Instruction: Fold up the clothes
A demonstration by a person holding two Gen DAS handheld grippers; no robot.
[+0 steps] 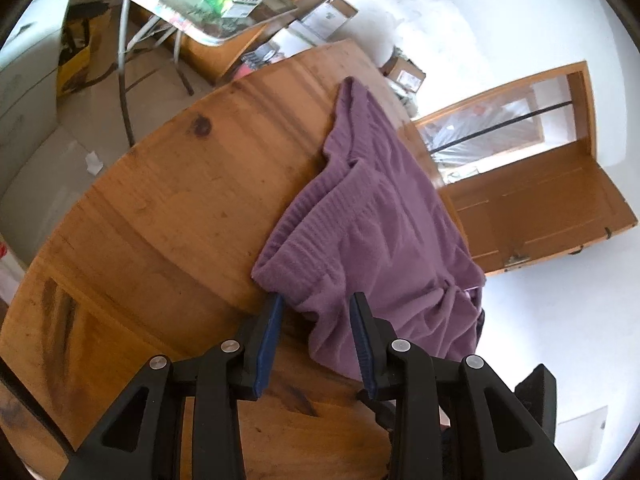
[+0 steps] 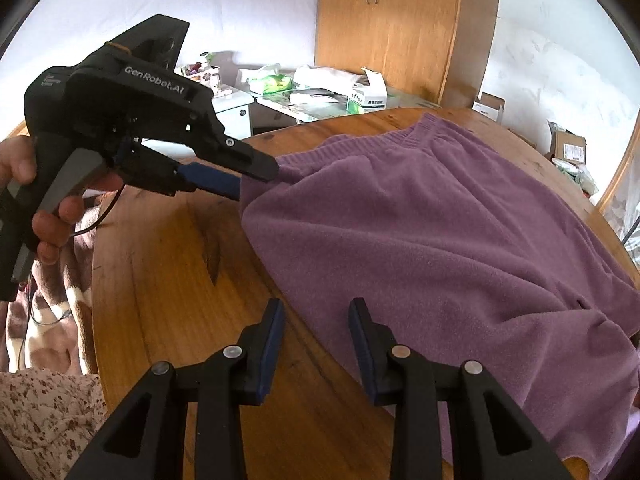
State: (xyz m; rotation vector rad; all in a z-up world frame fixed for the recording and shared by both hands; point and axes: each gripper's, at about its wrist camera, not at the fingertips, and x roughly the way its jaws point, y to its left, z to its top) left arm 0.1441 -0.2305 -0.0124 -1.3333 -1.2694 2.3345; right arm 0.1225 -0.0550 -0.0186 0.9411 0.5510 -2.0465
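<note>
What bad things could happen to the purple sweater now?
1. The purple sweater hangs over the edge of the wooden table, so a hard tug might drag it off.
2. The left gripper meets only a corner of the fabric; whether it grips is unclear, so that corner may slip free.
3. The right gripper is open at the near edge and could catch just one layer, giving a crooked fold.

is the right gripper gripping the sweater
No, the right gripper is open, its fingers apart above the sweater's near edge on the table, with nothing pinched between them.
</note>
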